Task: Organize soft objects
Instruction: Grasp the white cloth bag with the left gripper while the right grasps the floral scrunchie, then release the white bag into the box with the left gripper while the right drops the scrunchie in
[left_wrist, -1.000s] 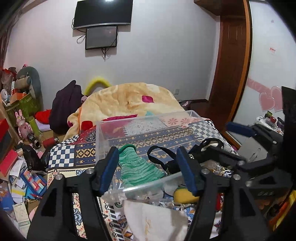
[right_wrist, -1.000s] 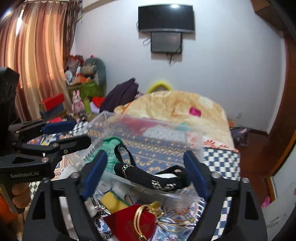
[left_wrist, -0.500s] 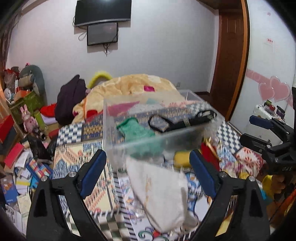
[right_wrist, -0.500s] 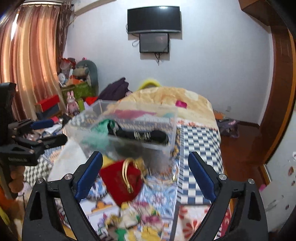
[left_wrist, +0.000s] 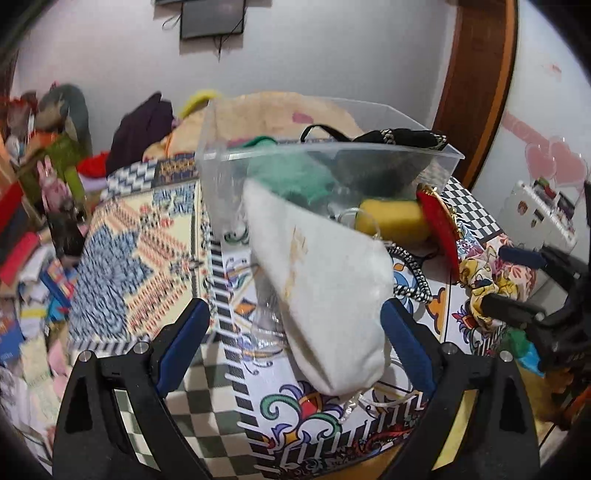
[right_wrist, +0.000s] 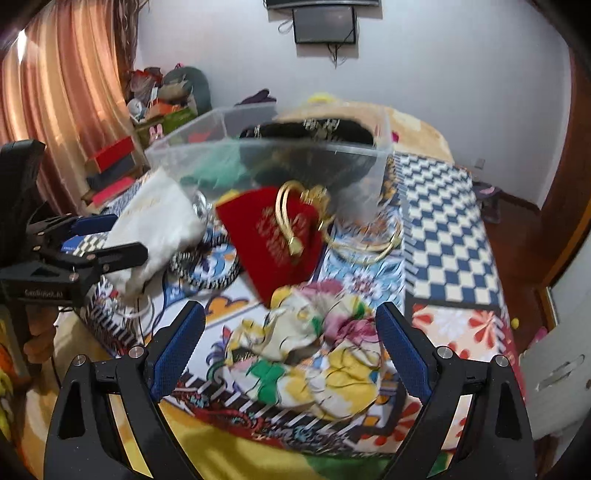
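A clear plastic bin (left_wrist: 325, 162) (right_wrist: 266, 155) stands on the patterned bed cover and holds a green knit piece (left_wrist: 295, 173) and a black strap (left_wrist: 399, 136). In front of it lie a white cloth pouch (left_wrist: 321, 280) (right_wrist: 155, 225), a yellow roll (left_wrist: 391, 219), a red drawstring pouch (right_wrist: 273, 236) and a floral scrunchie (right_wrist: 314, 350) (left_wrist: 480, 280). My left gripper (left_wrist: 295, 332) is open with the white pouch between its fingers, not clamped. My right gripper (right_wrist: 291, 347) is open above the floral scrunchie.
A black-and-white cord (right_wrist: 207, 266) and gold bangles (right_wrist: 365, 240) lie near the pouches. Clutter and boxes (left_wrist: 26, 229) fill the floor to the left. A wooden door frame (left_wrist: 476, 81) is on the right. A blanket (right_wrist: 417, 129) lies behind the bin.
Both grippers have pulled back from the bin and tilted down; the bin now sits farther off, with the white pouch and the floral scrunchie in front of the fingers.
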